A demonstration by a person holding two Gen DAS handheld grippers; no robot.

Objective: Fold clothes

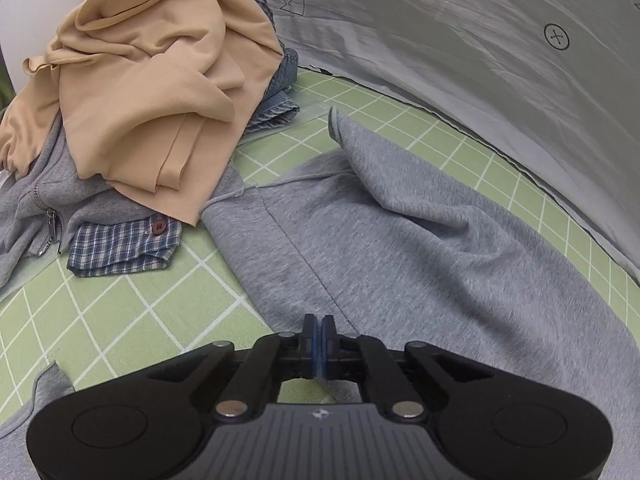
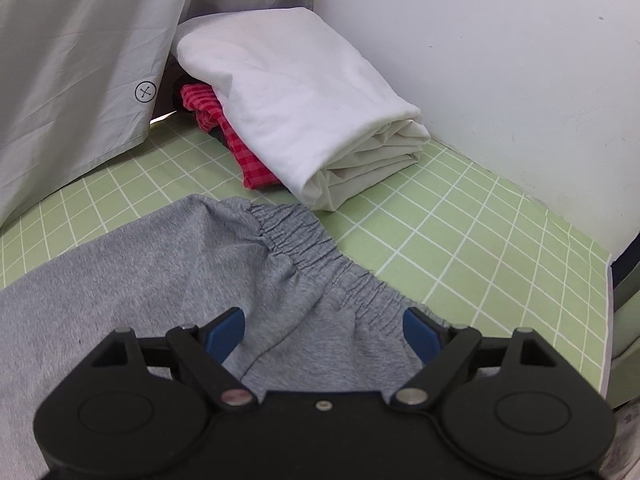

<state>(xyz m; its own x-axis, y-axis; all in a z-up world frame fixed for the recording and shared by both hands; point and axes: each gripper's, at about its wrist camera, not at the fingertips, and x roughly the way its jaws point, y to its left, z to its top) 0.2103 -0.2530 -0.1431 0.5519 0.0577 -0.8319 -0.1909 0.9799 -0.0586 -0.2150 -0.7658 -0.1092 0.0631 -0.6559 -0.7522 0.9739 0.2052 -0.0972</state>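
Grey sweatpants (image 1: 400, 248) lie spread on the green grid mat (image 1: 132, 312). My left gripper (image 1: 319, 326) is shut, its blue pads pressed together at the near edge of the pants; whether cloth is pinched between them is hidden. In the right wrist view the pants' elastic waistband (image 2: 316, 256) lies just ahead. My right gripper (image 2: 324, 330) is open, its blue pads wide apart over the grey fabric (image 2: 160, 264) below the waistband.
A pile of unfolded clothes sits at the left: a tan garment (image 1: 152, 80), a grey zip hoodie (image 1: 48, 208), a plaid shirt (image 1: 124, 244), denim (image 1: 280, 100). A grey sheet (image 1: 480, 40) hangs behind. A folded white cloth (image 2: 300, 112) over red checked fabric (image 2: 240, 148) lies by the white wall (image 2: 500, 60).
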